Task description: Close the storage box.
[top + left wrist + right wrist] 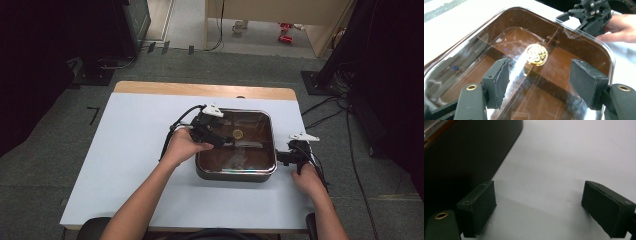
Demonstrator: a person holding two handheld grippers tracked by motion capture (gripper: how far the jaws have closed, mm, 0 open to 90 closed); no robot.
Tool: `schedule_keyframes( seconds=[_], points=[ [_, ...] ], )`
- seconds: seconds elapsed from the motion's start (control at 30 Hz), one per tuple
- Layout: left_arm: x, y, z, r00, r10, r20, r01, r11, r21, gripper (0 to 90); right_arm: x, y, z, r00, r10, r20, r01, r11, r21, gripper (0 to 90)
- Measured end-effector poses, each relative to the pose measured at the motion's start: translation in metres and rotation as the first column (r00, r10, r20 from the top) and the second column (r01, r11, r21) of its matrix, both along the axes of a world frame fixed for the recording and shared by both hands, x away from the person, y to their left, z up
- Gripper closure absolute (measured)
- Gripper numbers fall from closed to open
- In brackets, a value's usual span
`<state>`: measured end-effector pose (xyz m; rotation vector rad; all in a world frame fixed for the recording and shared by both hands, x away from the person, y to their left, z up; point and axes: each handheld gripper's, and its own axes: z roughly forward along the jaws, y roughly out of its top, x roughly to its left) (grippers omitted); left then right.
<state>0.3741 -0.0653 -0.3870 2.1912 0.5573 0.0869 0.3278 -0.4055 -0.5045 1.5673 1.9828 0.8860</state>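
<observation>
High view, left tongs (226,140) released over glass-lidded pan (235,172), right tongs (278,158) released, contents unclear.

A square dark box with rounded corners (235,175) sits on the white table (125,165), closed by a clear brown-tinted lid (499,30) that lies flat and mirrors the room. A round gold knob (537,54) stands at the lid's middle, just beyond and between the spread fingers (496,82) of the left gripper (541,85), which hover above the lid. The box's dark side wall (461,152) rises just beside the left-hand finger (477,207) of the right gripper (541,207), whose jaws stand wide apart over bare table.
</observation>
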Motion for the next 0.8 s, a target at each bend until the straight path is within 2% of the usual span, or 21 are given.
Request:
schedule_keyframes(
  seconds=[0.23,0.27,0.57,0.7,0.77,0.8],
  points=[
    [-0.007,0.017,-0.003,0.9992,0.035,0.021,-0.036,0.9991,0.022,31.4,0.000,0.000,0.000,1.0000,-0.001,-0.002,0.001,1.0000,0.001,11.7],
    [-0.008,0.023,-0.003,0.9986,0.051,0.009,-0.051,0.9986,0.014,31.4,0.000,0.000,0.000,1.0000,-0.002,-0.002,0.002,1.0000,0.001,11.7],
    [-0.015,0.048,-0.003,0.9948,0.102,0.011,-0.102,0.9948,-0.004,30.7,0.000,0.000,0.000,1.0000,0.000,-0.002,0.000,1.0000,-0.001,11.7],
    [-0.018,0.059,-0.003,0.9924,0.123,-0.010,-0.123,0.9920,-0.030,31.0,0.000,0.000,0.000,1.0000,-0.001,-0.002,0.001,1.0000,0.001,11.7],
    [-0.020,0.065,-0.004,0.9903,0.138,-0.014,-0.138,0.9896,-0.040,31.0,0.000,0.000,0.000,1.0000,-0.001,-0.002,0.001,1.0000,0.000,11.7],
    [-0.023,0.070,-0.005,0.9878,0.156,0.000,-0.156,0.9869,-0.043,31.1,0.000,0.000,0.000,1.0000,-0.001,-0.002,0.001,1.0000,0.000,11.7]
  ],
)
